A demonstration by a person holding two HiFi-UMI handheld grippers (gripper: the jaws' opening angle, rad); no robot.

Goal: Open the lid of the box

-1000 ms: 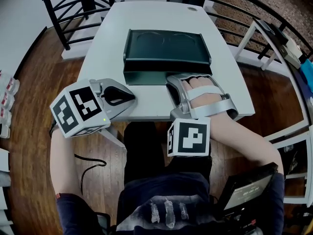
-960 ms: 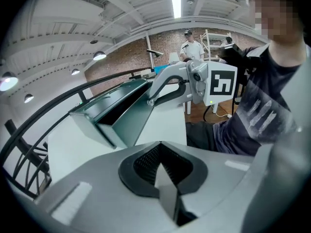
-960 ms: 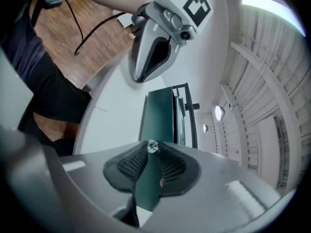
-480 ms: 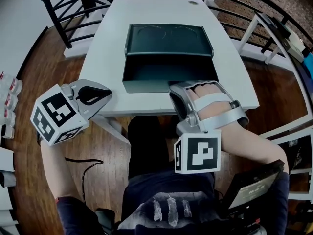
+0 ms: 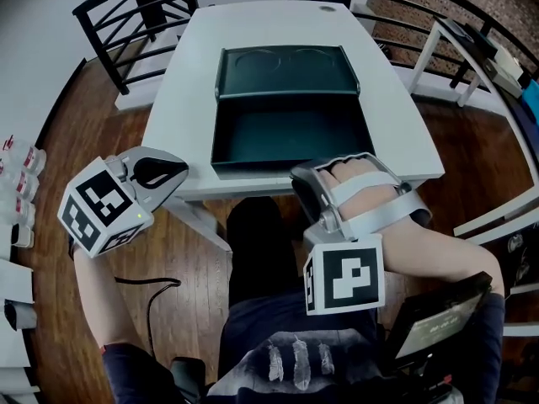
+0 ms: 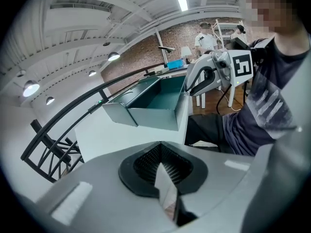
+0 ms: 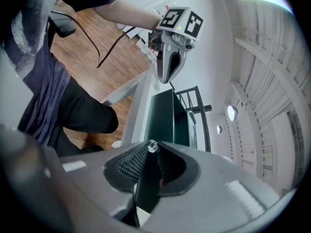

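A dark green box (image 5: 286,133) lies on the white table (image 5: 253,23), its inside bare. Its lid (image 5: 286,70) is folded back at the far side, with two round dents showing. My right gripper (image 5: 296,175) is at the box's near right corner, shut on the thin front wall. In the right gripper view that dark wall (image 7: 148,178) runs between the pads up to the right gripper's (image 7: 151,147) tips. My left gripper (image 5: 181,173) hangs shut and empty off the table's left front corner. In the left gripper view the left gripper (image 6: 163,166) points at the box (image 6: 155,106).
A black railing (image 5: 126,23) curves round the table's far side and left. A white rack (image 5: 472,66) stands to the right, and a dark screen (image 5: 438,322) sits by my right elbow. The person's legs (image 5: 261,251) are below the table's front edge, above the wooden floor.
The left gripper has swung left, off the table top to beside its corner. The right gripper has drawn back toward the front edge, and far more of the box's inside now shows.
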